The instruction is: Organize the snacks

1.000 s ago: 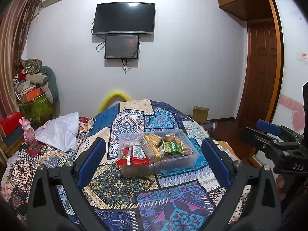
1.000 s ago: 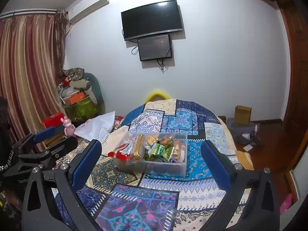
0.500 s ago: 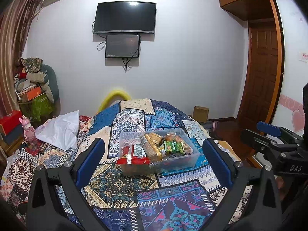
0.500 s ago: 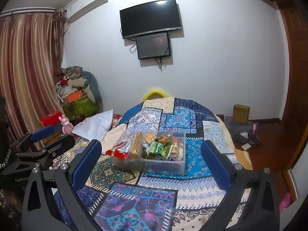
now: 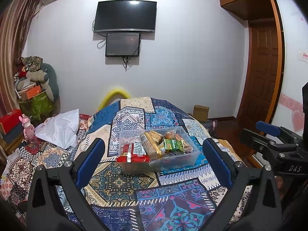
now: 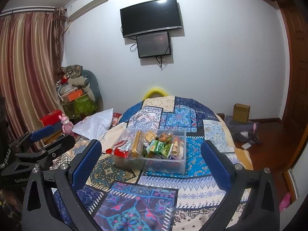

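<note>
A clear plastic bin (image 5: 189, 156) (image 6: 154, 162) sits on a patchwork bedspread and holds several snacks. A red packet (image 5: 132, 156) (image 6: 118, 151) hangs over its left end. Gold-wrapped biscuits (image 5: 151, 144) (image 6: 135, 144) and green packets (image 5: 173, 144) (image 6: 158, 147) lie in the middle. My left gripper (image 5: 153, 160) is open and empty, short of the bin. My right gripper (image 6: 151, 162) is open and empty, also short of the bin. Each gripper shows at the edge of the other's view, the right gripper (image 5: 269, 134) and the left gripper (image 6: 42, 134).
The patterned bedspread (image 5: 119, 184) (image 6: 192, 184) covers the bed. A white pillow (image 5: 59, 127) lies at the left. Boxes and a pink toy (image 5: 28, 127) stand by the curtain. A cardboard box (image 6: 240, 112) and a wooden door (image 5: 263, 67) are at the right.
Both grippers have risen and tilted slightly, so the bin sits a little lower and closer in the right wrist view. Neither gripper has changed its opening.
</note>
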A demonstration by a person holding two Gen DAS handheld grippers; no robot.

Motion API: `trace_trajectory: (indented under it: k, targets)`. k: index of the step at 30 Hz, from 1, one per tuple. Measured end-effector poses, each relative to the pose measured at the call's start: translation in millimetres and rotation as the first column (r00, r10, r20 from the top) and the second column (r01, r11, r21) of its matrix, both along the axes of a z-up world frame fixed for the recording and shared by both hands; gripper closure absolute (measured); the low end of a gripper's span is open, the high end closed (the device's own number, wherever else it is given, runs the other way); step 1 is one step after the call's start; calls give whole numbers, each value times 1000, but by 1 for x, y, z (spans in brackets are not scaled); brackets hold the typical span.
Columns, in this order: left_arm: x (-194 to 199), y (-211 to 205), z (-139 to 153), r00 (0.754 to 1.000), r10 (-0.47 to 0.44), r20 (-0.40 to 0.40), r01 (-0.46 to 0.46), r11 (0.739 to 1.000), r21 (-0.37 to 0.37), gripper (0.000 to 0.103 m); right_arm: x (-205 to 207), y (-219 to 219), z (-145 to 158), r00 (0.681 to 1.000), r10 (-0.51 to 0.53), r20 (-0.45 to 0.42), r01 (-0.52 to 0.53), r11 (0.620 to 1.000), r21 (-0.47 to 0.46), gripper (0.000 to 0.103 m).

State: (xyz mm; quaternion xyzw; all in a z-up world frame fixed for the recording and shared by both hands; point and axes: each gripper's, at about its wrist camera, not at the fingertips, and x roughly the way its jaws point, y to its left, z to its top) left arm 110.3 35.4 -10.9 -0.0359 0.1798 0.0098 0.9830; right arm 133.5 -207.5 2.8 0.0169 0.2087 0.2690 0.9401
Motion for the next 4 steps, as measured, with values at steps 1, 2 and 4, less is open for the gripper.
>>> trace_trajectory:
  k: [1, 2, 4]
  targets:
    - [0, 0, 0, 1000, 3, 0, -3, 1000, -1, 1, 0, 0, 0, 1000, 0, -1, 0, 1000, 1, 0]
    - [0, 0, 0, 1000, 5, 0, -5, 1000, -2, 1, 0, 0, 0, 1000, 1, -2, -1, 1000, 0, 0]
    - [1, 1, 0, 1000, 1, -5, -1, 1000, -3, 0, 1, 1, -1, 1000, 2, -2, -2, 1000, -3, 0]
